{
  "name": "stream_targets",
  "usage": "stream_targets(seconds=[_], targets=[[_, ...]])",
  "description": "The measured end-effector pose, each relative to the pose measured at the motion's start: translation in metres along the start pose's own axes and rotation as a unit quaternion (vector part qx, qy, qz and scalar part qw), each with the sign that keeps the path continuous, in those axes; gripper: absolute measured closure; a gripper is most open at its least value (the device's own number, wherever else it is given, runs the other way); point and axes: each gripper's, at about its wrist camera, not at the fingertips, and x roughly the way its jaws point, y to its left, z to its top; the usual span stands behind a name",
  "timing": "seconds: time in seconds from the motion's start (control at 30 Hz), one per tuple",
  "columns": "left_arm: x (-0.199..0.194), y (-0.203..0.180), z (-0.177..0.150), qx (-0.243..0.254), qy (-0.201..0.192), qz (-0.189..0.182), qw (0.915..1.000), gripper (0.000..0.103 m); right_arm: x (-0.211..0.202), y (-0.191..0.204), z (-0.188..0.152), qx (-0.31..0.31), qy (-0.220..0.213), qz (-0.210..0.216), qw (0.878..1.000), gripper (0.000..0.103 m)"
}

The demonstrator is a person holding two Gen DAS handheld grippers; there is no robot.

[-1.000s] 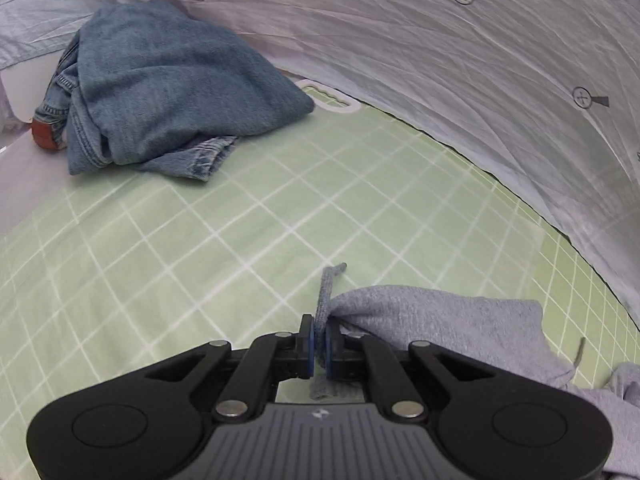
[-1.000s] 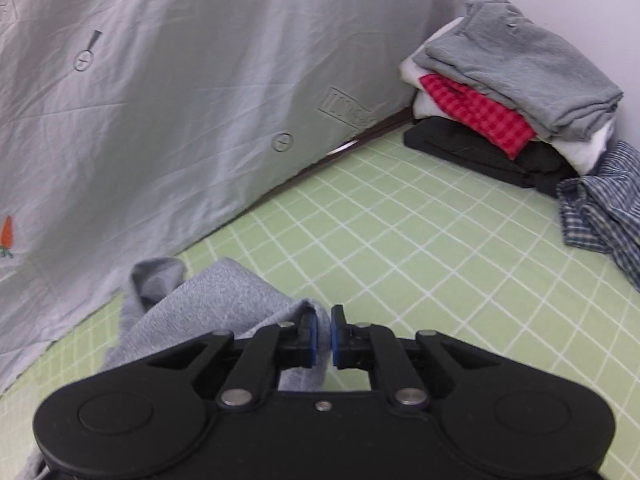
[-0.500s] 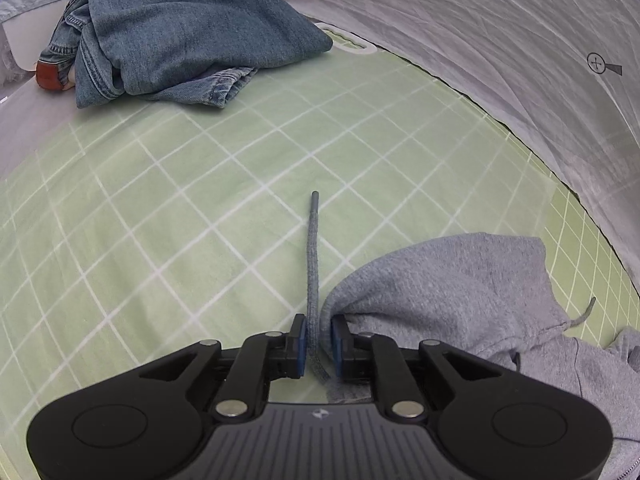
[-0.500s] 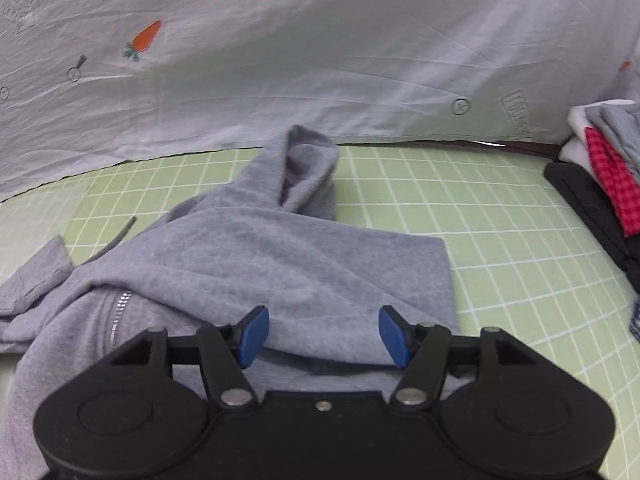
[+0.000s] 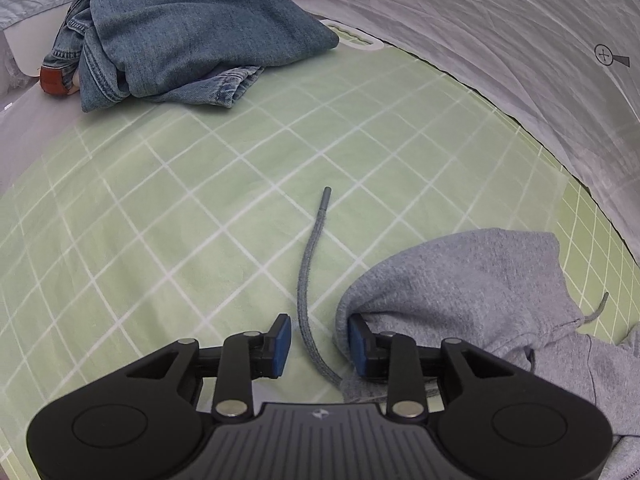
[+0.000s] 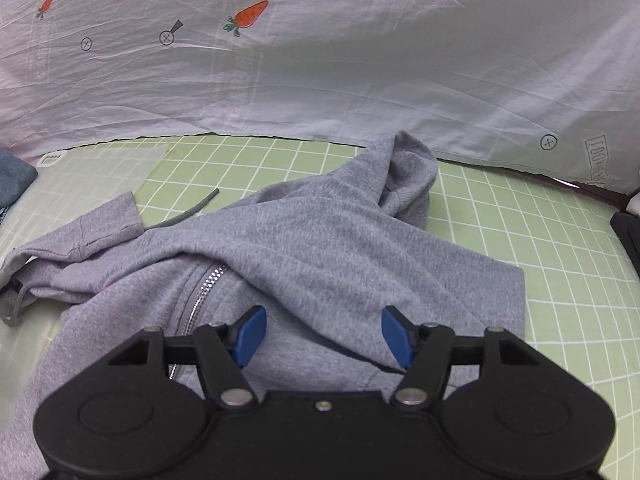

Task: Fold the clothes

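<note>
A grey zip hoodie lies crumpled on the green grid mat, hood toward the sheet, zipper showing. My right gripper hovers over its body with the jaws wide and still opening, and nothing is pinched. In the left wrist view, the hoodie's edge bunches against the right pad. My left gripper points down at the mat with its jaws opening. The grey drawstring lies loose between the pads, touched by neither.
A heap of blue jeans sits at the mat's far left, with a small red object beside it. A white printed sheet hangs along the back. A black garment shows at the right edge.
The left jaws have parted and let go of the drawstring, which now lies on the mat. The right gripper released the hoodie fabric, opened wide and swung round to face the hoodie.
</note>
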Motion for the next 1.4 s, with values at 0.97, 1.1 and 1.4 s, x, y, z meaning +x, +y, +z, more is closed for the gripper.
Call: stream_targets(seconds=[0.97, 1.1, 1.4], targets=[[0.000, 0.016, 0.005, -0.100, 0.037, -0.148, 0.9833, 0.050, -0.031, -0.179, -0.073, 0.337, 0.041, -0.171, 0.925, 0.055], [0.002, 0.005, 0.008, -0.085, 0.027, -0.166, 0.9821, 0.052, -0.018, -0.146, -0.061, 0.298, 0.052, -0.124, 0.945, 0.055], [0.009, -0.006, 0.050, 0.005, -0.028, -0.117, 0.9927, 0.101, -0.014, -0.122, -0.053, 0.259, 0.069, -0.105, 0.958, 0.055]])
